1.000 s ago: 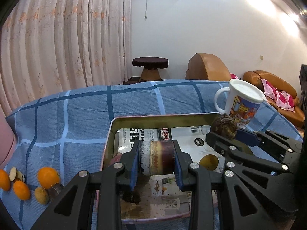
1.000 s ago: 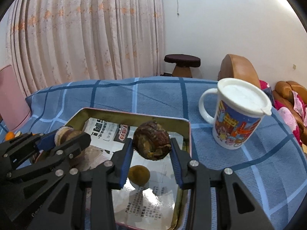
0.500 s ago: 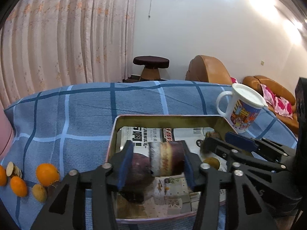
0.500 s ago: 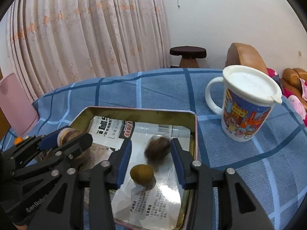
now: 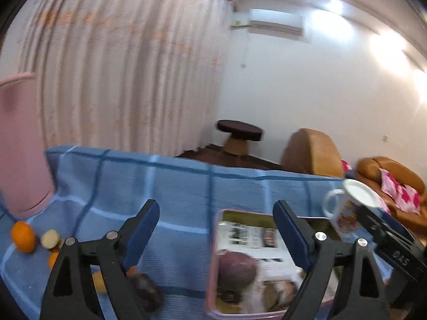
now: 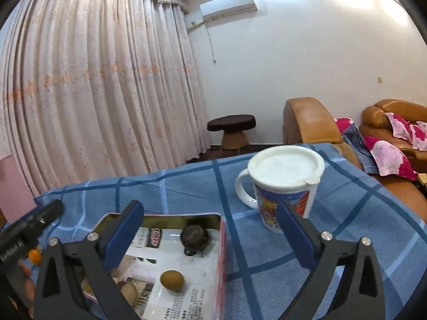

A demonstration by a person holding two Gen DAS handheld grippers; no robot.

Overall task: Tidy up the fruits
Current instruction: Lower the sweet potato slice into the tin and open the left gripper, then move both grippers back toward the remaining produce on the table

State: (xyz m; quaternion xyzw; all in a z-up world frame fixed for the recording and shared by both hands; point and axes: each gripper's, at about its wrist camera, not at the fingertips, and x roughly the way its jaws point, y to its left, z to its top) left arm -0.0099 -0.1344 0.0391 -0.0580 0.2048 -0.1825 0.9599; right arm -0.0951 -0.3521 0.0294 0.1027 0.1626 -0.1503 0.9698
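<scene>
A blue checked cloth (image 6: 267, 261) covers the table, and on it sits a shallow tin (image 6: 222, 242) lined with printed paper. At the tin's two o'clock, well apart from it, stands a lidded mug (image 6: 285, 186) with a cartoon print, handle turned to nine o'clock.

The right gripper (image 6: 210, 236) hangs above the tin's near right corner, its jaws opening, wide apart with nothing between the blue pads. The left gripper (image 5: 216, 233) is over the tin's left rim (image 5: 213, 240), jaws likewise opening and holding nothing; that view is blurred.

Inside the tin, a purple cut fruit (image 5: 236, 266) lies at the near left. A dark wrinkled fruit (image 6: 194, 237) rests toward the far wall at twelve o'clock, and a small brown-green fruit (image 6: 172, 280) lies nearer, at its six o'clock, apart from it.

Outside the tin, at nine o'clock on the cloth, lie an orange (image 5: 23, 237), a pale cut piece (image 5: 50, 238) just beside it, and a dark fruit (image 5: 145, 285) closer in.
</scene>
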